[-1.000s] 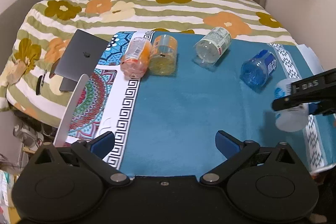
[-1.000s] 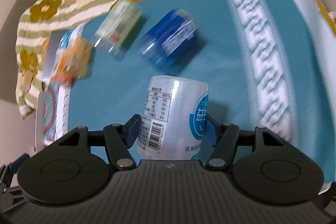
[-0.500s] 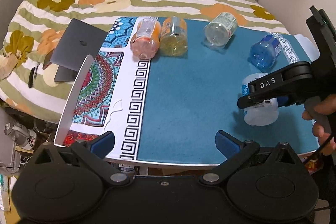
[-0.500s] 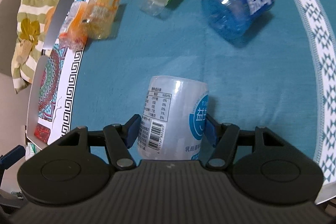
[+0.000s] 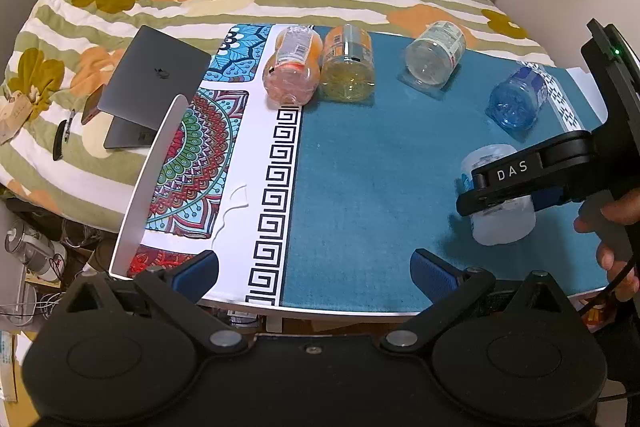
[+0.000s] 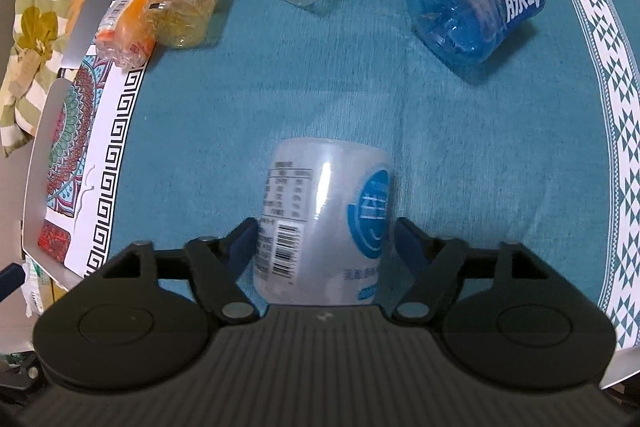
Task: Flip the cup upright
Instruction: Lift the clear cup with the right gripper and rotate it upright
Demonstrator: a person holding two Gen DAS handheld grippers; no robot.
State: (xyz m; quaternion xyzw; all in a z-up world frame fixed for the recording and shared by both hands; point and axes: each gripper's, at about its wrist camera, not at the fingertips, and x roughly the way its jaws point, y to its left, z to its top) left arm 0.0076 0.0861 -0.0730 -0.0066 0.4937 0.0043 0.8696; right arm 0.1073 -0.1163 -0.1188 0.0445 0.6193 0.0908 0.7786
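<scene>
Between the right tongs: the white cup (image 6: 324, 219), a frosted plastic cup with a printed label, near the surface's front right; whether it rests on the cloth I cannot tell.
Right tongs (image 6: 324, 247): clamped on the cup's sides, blue pads pressing the label.
Left tongs (image 5: 314, 269): spread apart, nothing between them, hovering at the front edge.
Handling: likely light, thin-walled and smooth; squeeze gently, mid-body, or it may buckle or slip.
Edges: the surface (image 5: 360, 167) ends just in front and to the right of the cup.
Open room: bare teal cloth leftward and ahead; blue cup (image 6: 478, 1) lies nearest, three more behind.
</scene>
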